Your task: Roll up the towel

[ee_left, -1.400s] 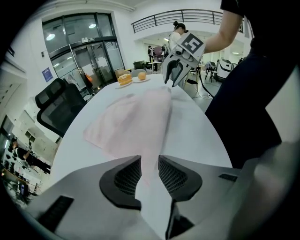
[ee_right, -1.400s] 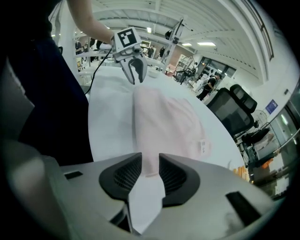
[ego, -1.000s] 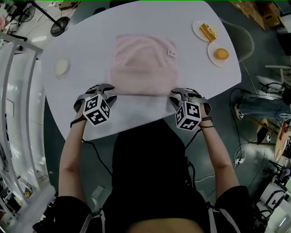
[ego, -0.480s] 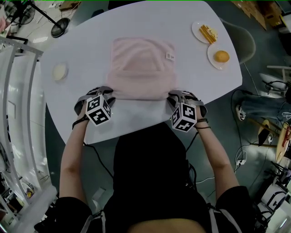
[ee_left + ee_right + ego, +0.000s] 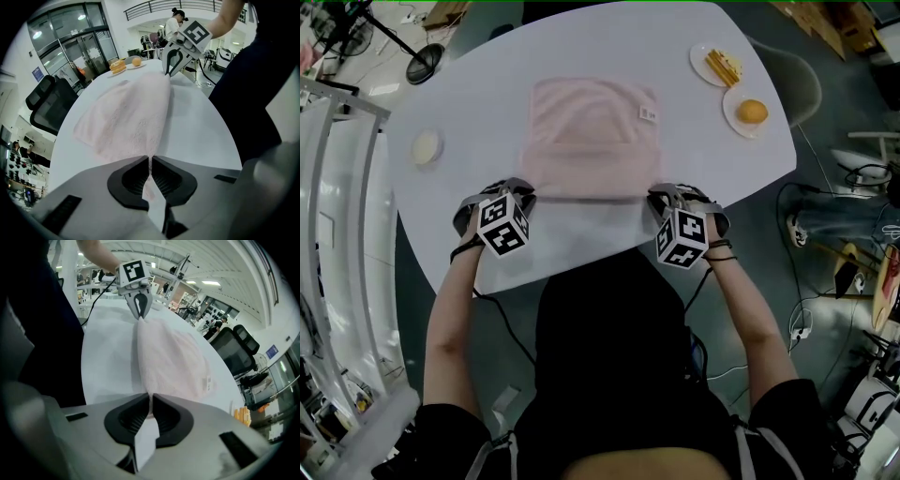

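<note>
At a white surface (image 5: 469,103), a person pinches a pink towel (image 5: 592,131) with two hand-held grippers. The left gripper (image 5: 523,195) takes the near left corner and the right gripper (image 5: 660,197) the near right corner. Both sets of fingers (image 5: 127,178) have just been closing and now clamp the cloth. The towel lies mid-surface, its near edge bunched thicker than the rest. An orange on a plate (image 5: 750,112) and a second plate (image 5: 717,64) sit far right, a small dish (image 5: 426,146) at left.

Black top (image 5: 609,366); grey left tool (image 5: 526,193) and right tool (image 5: 657,195) carry black-and-white marker cubes (image 5: 502,226).
</note>
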### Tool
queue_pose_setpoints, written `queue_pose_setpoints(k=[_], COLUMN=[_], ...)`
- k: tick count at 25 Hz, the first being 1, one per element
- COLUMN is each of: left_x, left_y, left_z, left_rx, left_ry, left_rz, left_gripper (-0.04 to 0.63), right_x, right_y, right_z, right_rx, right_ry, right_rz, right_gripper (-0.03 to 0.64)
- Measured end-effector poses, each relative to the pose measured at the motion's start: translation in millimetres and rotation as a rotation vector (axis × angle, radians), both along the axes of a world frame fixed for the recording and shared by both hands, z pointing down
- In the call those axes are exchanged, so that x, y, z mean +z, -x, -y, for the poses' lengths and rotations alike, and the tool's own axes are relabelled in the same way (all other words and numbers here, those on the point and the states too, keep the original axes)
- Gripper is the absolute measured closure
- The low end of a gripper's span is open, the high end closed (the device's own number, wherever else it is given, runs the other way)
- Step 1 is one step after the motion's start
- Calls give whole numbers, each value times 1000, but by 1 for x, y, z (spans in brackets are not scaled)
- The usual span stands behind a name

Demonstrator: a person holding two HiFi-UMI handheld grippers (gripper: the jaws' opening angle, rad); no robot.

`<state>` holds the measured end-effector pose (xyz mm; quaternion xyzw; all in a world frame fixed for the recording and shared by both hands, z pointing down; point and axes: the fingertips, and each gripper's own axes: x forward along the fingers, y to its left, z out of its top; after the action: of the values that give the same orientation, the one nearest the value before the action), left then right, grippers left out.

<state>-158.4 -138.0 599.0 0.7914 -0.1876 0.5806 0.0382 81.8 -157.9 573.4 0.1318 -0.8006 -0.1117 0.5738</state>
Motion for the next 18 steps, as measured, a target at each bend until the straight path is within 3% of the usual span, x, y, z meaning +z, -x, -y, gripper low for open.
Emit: queue_pose_setpoints(k=[9,18], left_x=[-9,-13], left_y=[-2,-1], left_z=[-28,-77], left_rx=[44,122], left_ry=[-18,33], left_rz=[-8,-10], left_gripper=[574,574], right_x=[-14,-21], right_y=[-1,0], right_z=[-25,-74], right_rx=[13,20], right_ry=[-38,22], right_rz=[-12,4], right_gripper=[586,586])
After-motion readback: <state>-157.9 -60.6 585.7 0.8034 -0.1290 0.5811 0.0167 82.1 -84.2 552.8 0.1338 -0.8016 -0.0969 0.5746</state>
